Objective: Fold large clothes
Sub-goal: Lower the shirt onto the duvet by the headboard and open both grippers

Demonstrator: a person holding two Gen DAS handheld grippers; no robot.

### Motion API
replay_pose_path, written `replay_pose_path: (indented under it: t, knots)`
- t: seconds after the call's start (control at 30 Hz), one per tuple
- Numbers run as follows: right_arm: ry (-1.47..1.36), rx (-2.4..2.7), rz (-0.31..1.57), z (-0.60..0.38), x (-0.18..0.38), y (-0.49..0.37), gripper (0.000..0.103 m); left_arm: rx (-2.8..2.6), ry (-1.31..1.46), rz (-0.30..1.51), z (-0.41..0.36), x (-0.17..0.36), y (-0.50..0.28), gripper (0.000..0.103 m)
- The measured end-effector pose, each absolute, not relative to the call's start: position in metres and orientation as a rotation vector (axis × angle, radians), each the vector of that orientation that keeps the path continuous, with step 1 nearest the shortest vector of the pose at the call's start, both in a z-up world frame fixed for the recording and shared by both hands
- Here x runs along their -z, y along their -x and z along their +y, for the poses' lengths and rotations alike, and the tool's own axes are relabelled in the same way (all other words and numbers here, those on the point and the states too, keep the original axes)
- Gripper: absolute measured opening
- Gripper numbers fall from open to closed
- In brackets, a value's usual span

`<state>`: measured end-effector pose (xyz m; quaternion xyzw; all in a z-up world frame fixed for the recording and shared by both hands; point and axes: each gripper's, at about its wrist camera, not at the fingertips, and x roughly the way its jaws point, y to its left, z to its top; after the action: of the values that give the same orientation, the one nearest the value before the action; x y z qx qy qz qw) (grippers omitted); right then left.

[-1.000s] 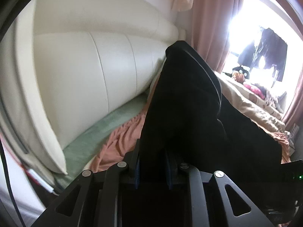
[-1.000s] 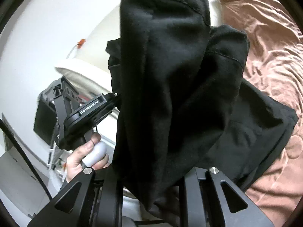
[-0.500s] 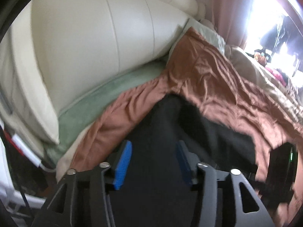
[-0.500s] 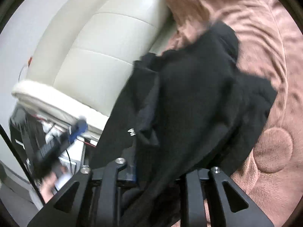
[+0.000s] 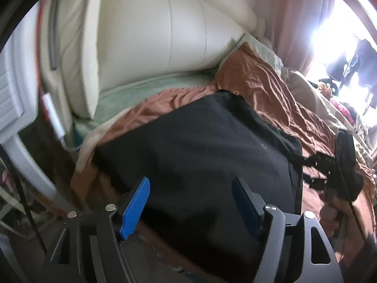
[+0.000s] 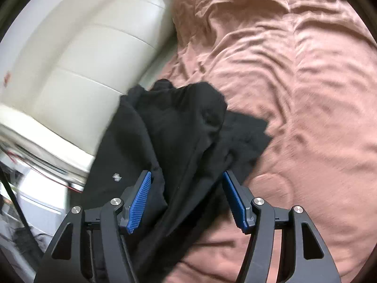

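A large black garment (image 5: 200,141) lies spread flat on the brown-pink blanket (image 5: 271,87) near the headboard. My left gripper (image 5: 190,180) hovers over its near edge. Its jaws are opening, and the blue pads (image 5: 139,200) stand wide apart without pressing the cloth. In the right wrist view the garment (image 6: 179,122) is bunched into a long fold that runs back between the fingers of my right gripper (image 6: 186,174). Those jaws are opening too, and the pads (image 6: 235,200) stand clear of the cloth. The right gripper's body (image 5: 344,160) and the hand holding it show at the right of the left wrist view.
A cream padded headboard (image 5: 153,35) rises behind the bed, with a green sheet (image 5: 141,89) at its foot. The wrinkled blanket (image 6: 294,94) stretches to the right. White furniture (image 5: 11,94) and cables stand left of the bed. A curtain (image 5: 294,11) and bright window lie beyond.
A second ago both grippers were shut on the garment and held it up. Both have since come down, the garment has dropped onto the bed, and both sets of jaws have opened.
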<state>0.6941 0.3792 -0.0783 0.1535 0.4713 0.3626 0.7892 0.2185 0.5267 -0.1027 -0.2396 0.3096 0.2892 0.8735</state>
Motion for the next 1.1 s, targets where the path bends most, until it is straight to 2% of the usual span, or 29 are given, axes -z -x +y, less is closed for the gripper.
replay_pose_path:
  t: [0.2,0.43,0.5,0.57,0.63,0.77,0.8,0.83,0.87,0.9,1.1]
  knots:
    - [-0.310,-0.778,1.000,0.373,0.069,-0.668,0.060,-0.608,0.603,0.656,0.516,0.121,-0.193,0.074]
    - [-0.209,-0.833,0.942,0.350,0.038,-0.626,0.060,-0.615,0.634,0.640,0.499,0.105,-0.183,0.074]
    - [-0.172,-0.839,0.922,0.341,0.027,-0.613,0.066,-0.606,0.641,0.631,0.492,0.097,-0.181,0.074]
    - [-0.143,-0.838,0.900,0.331,0.016,-0.600,0.078,-0.606,0.628,0.620,0.480,0.085,-0.181,0.074]
    - [-0.090,-0.821,0.873,0.319,0.006,-0.586,0.083,-0.617,0.605,0.619,0.467,0.076,-0.180,0.074]
    - [-0.049,-0.808,0.830,0.286,-0.013,-0.562,0.085,-0.630,0.567,0.610,0.440,0.056,-0.179,0.075]
    - [-0.045,-0.803,0.819,0.276,-0.018,-0.557,0.087,-0.625,0.567,0.604,0.436,0.053,-0.178,0.076]
    - [-0.040,-0.796,0.801,0.265,-0.024,-0.551,0.094,-0.615,0.572,0.593,0.429,0.048,-0.178,0.084]
    - [-0.037,-0.794,0.778,0.254,-0.031,-0.545,0.103,-0.611,0.577,0.583,0.425,0.045,-0.178,0.097]
    - [-0.034,-0.793,0.763,0.246,-0.033,-0.542,0.103,-0.609,0.580,0.567,0.419,0.041,-0.177,0.103]
    - [-0.030,-0.765,0.708,0.184,-0.050,-0.514,0.103,-0.588,0.533,0.540,0.380,0.013,-0.181,0.103]
